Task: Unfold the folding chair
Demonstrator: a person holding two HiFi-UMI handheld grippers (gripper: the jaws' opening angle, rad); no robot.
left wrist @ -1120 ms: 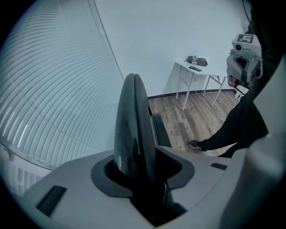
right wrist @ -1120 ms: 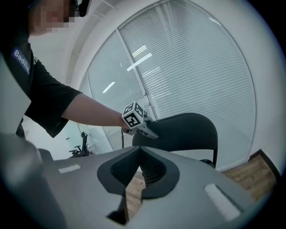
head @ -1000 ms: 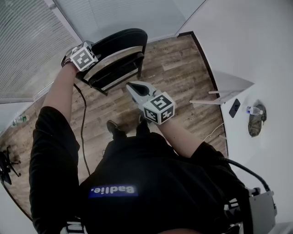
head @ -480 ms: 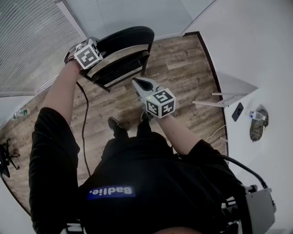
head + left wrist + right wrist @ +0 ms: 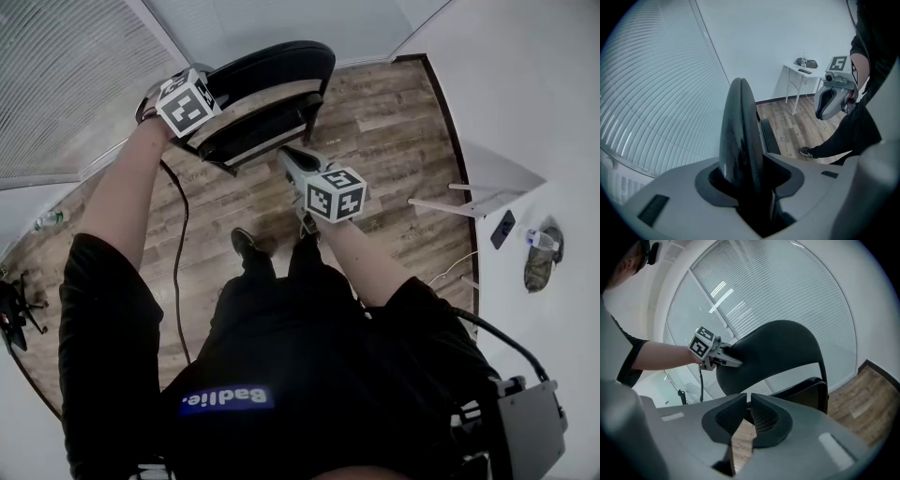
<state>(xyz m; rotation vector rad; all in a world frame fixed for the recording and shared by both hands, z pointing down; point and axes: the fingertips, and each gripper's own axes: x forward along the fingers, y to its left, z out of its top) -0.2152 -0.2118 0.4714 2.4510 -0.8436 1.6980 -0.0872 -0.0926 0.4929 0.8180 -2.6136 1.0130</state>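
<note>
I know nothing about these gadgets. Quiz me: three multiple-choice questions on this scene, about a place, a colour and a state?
1. Where is the left claw? A: on the chair. B: hanging in mid-air. C: out of sight.
2. The chair's colour? A: white. B: black. C: red.
3. The right claw is: A: shut, empty. B: wide open. C: shut on the chair.
Key: 1A, its jaws clamp the chair; 2B, it looks black in every view; 3A, its jaws meet with nothing between.
</note>
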